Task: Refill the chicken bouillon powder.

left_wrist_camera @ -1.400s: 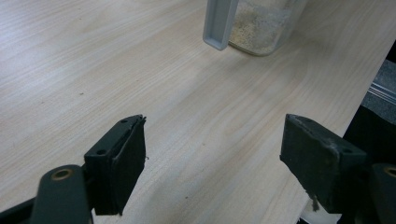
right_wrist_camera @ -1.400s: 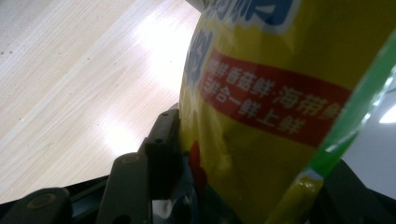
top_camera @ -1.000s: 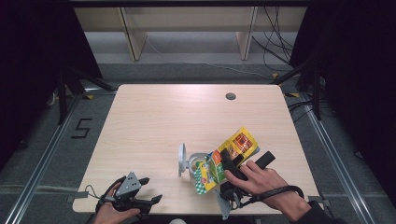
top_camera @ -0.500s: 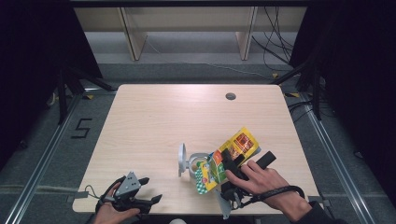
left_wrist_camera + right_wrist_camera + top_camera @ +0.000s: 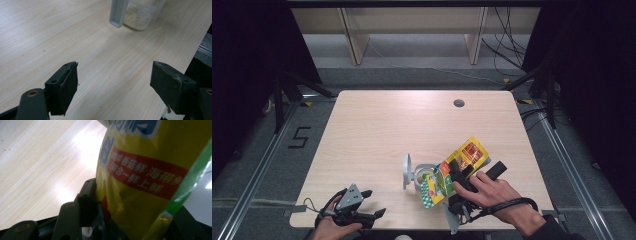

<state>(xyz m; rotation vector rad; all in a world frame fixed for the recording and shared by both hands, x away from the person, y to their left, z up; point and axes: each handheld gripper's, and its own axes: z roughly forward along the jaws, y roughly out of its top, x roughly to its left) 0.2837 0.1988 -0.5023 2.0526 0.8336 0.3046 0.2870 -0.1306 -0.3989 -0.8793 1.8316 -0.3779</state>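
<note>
Here my right tongs (image 5: pixel 458 172) clamp the yellow packet (image 5: pixel 457 167), tilted over the clear jar (image 5: pixel 422 175) just beside them, while my left tongs (image 5: pixel 113 87) gape wide.

High view: fixed above the near edge, facing forward and down; takes in the whole worktop (image 5: pixel 377 125), floor and shelving beyond.

Left gripper view: rides low on the left tongs (image 5: pixel 113 85), looking along them across the worktop grain toward a clear jar (image 5: pixel 142 13) close ahead. That jar (image 5: pixel 422 175) also sits mid-worktop in the high view.

Right gripper view: pressed very near a yellow packet (image 5: pixel 150 182), worktop off to its left. The high view shares the packet (image 5: pixel 462 160).
</note>
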